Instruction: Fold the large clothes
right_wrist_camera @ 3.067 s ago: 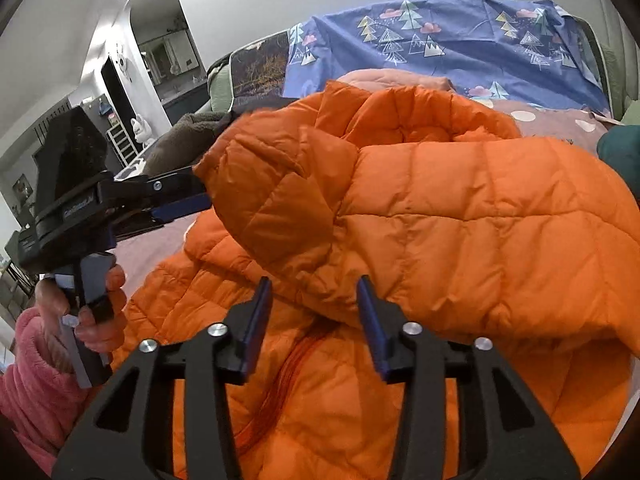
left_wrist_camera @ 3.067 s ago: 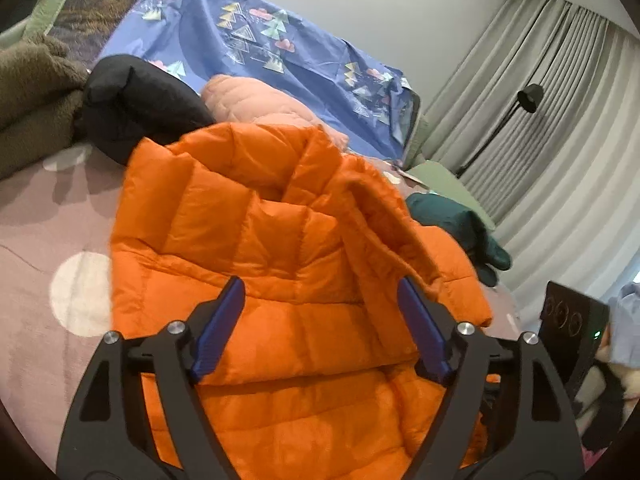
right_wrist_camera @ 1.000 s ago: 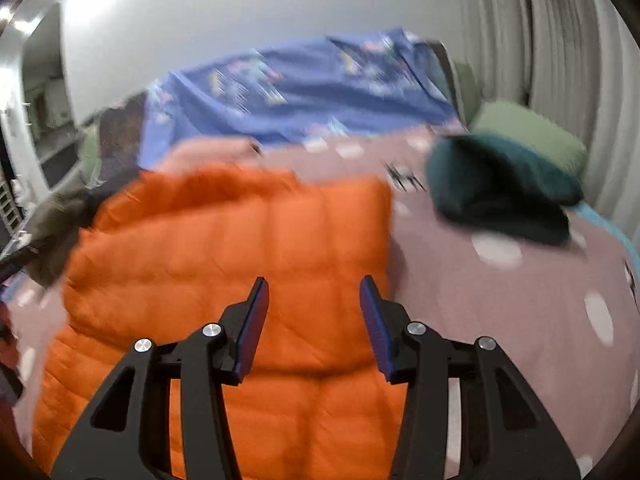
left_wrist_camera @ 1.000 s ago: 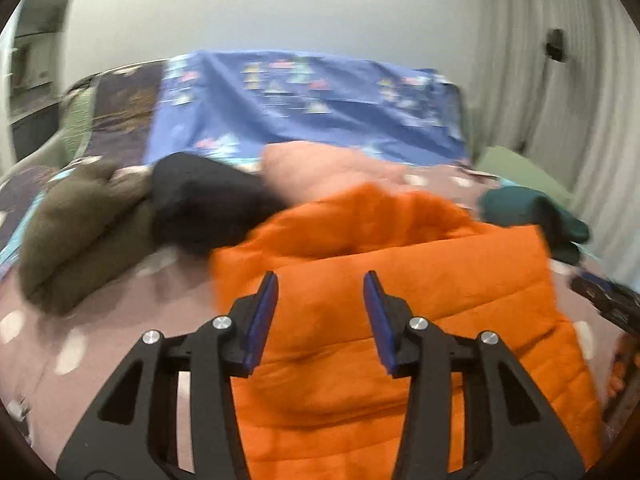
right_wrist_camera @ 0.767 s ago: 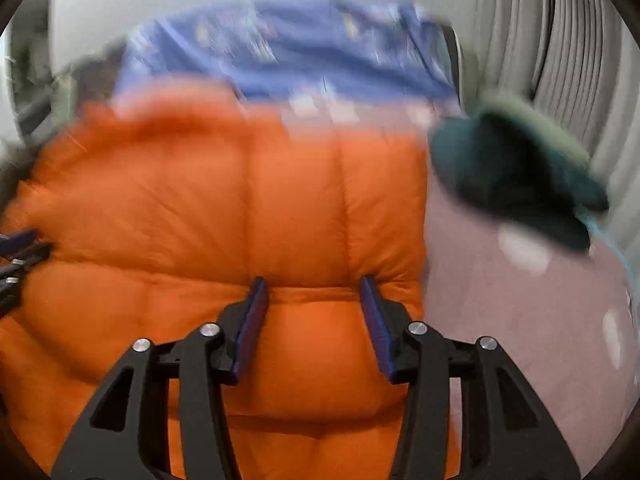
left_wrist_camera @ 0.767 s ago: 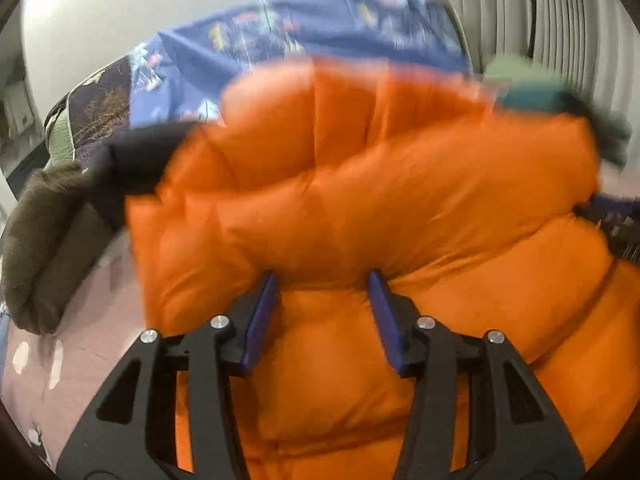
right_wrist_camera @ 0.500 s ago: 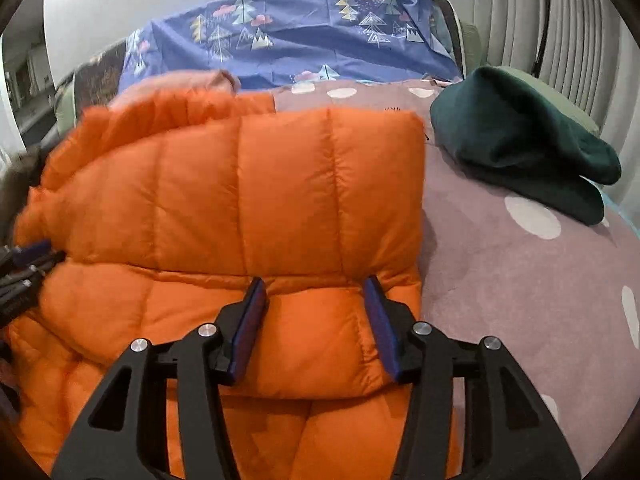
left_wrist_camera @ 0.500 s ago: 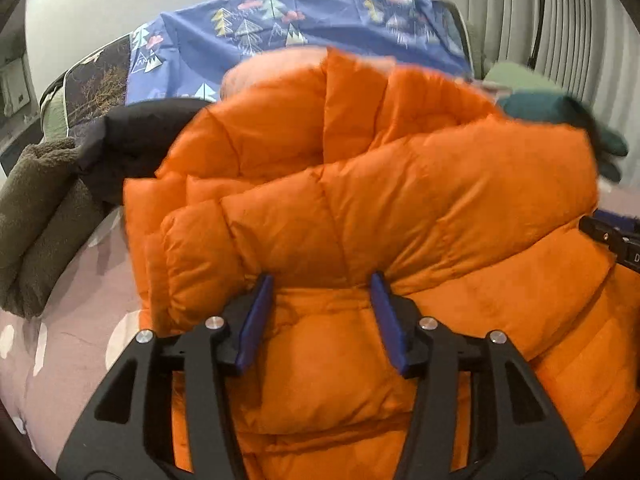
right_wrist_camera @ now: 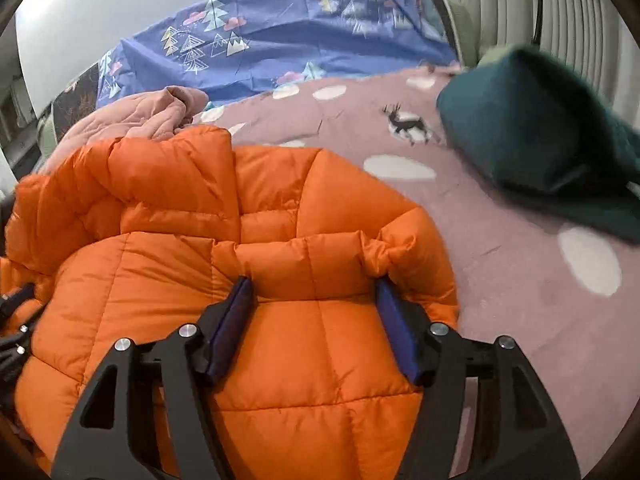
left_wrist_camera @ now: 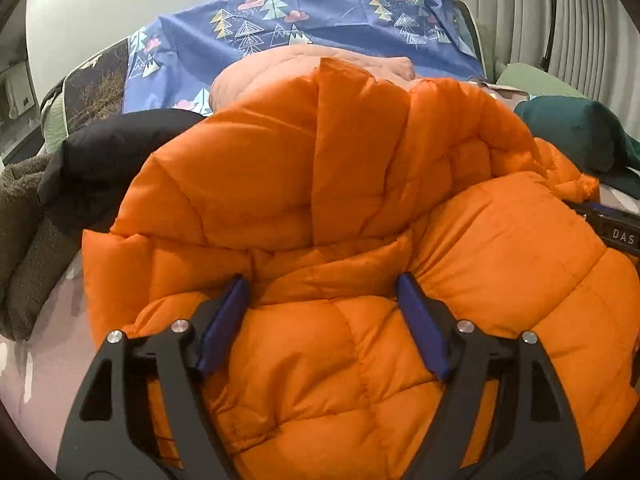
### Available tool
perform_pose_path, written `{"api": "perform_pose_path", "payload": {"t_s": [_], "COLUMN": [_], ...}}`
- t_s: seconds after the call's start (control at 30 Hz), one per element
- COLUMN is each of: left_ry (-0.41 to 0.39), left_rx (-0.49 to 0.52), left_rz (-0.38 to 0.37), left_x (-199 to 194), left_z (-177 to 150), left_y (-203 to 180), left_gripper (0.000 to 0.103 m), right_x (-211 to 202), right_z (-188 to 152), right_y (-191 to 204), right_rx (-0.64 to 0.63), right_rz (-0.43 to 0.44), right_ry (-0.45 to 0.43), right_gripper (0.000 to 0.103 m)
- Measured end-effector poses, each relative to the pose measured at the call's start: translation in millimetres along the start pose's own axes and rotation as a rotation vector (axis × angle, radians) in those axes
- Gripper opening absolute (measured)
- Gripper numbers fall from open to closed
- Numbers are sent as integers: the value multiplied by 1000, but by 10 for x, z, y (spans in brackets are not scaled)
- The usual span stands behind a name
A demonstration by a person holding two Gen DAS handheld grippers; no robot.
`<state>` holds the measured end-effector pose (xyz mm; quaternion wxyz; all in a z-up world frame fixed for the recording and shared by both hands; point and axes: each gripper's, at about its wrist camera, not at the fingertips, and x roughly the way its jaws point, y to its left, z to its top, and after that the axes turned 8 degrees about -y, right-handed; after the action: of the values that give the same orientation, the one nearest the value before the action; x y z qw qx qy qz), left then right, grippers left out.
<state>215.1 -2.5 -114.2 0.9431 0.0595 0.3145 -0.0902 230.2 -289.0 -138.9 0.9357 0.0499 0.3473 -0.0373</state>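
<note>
Two grippers sit spread wide over the orange puffer jacket [left_wrist_camera: 360, 220], which lies bunched on the dotted pink bedspread [right_wrist_camera: 520, 280]. The left gripper [left_wrist_camera: 320, 312] and right gripper [right_wrist_camera: 316, 304] each have quilted fabric bulging between the blue pads, but neither is pinching it. My worry is that the springy down pushes the folded layer open, since nothing pins it. The slick shell could also slide toward the dark green garment [right_wrist_camera: 540, 140] nearby.
</note>
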Motion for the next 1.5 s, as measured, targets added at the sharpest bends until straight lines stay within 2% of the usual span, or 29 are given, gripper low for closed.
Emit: {"api": "perform_pose_path", "payload": {"t_s": [0.2, 0.27, 0.4, 0.47, 0.53, 0.6, 0.67, 0.7, 0.77, 0.8, 0.9, 0.97, 1.03, 1.1, 1.13, 1.2, 1.5], "left_ry": [5, 2, -72, -32, 60, 64, 53, 11, -54, -62, -46, 5, 53, 75, 89, 110, 116], "left_rx": [-22, -39, -50, -14, 60, 97, 93, 107, 133, 133, 86, 22, -26, -57, -87, -120, -120], "left_rz": [-15, -15, -62, -36, 30, 62, 76, 55, 49, 49, 42, 4, -61, -126, -188, -263, -332], "left_x": [7, -148, -662, -697, -489, -436, -647, -831, -1173, -1265, -1592, -1717, -1821, -1909, -1971, -2024, -2416], "left_z": [7, 31, -9, -128, -300, -387, -323, -309, -354, -381, -661, -912, -1169, -1362, -1485, -1645, -2054], "left_y": [58, 140, 350, 383, 323, 257, 247, 257, 358, 411, 737, 973, 1113, 1155, 1152, 1055, 780], "left_gripper": [79, 77, 78, 79, 81, 81, 80, 80, 82, 83, 83, 83, 83, 82, 81, 81, 80], "right_x": [-46, -208, -789, -833, -642, -617, -815, -995, -1260, -1401, -1632, -1704, -1806, -1929, -1997, -2089, -2494], "right_z": [-12, 2, -99, -237, -408, -403, -339, -320, -350, -405, -708, -976, -1238, -1425, -1489, -1574, -1941], "right_y": [-75, -112, -101, 33, 177, 178, 103, 39, -81, -189, -604, -848, -992, -1052, -1048, -1020, -1089], "right_rx": [30, 42, 43, -27, -124, -119, -63, -44, -60, -73, -26, 30, 78, 101, 102, 108, 202], "right_rz": [30, 39, 90, 88, 48, 29, 43, 87, 104, 95, 118, 141, 176, 208, 222, 248, 339], "right_ry": [-9, -19, -83, -60, 15, 36, 13, -13, -54, -71, -27, 22, 65, 67, 59, 61, 88], "right_gripper": [65, 65, 66, 72, 78, 78, 78, 78, 78, 78, 78, 76, 69, 67, 67, 67, 67]}}
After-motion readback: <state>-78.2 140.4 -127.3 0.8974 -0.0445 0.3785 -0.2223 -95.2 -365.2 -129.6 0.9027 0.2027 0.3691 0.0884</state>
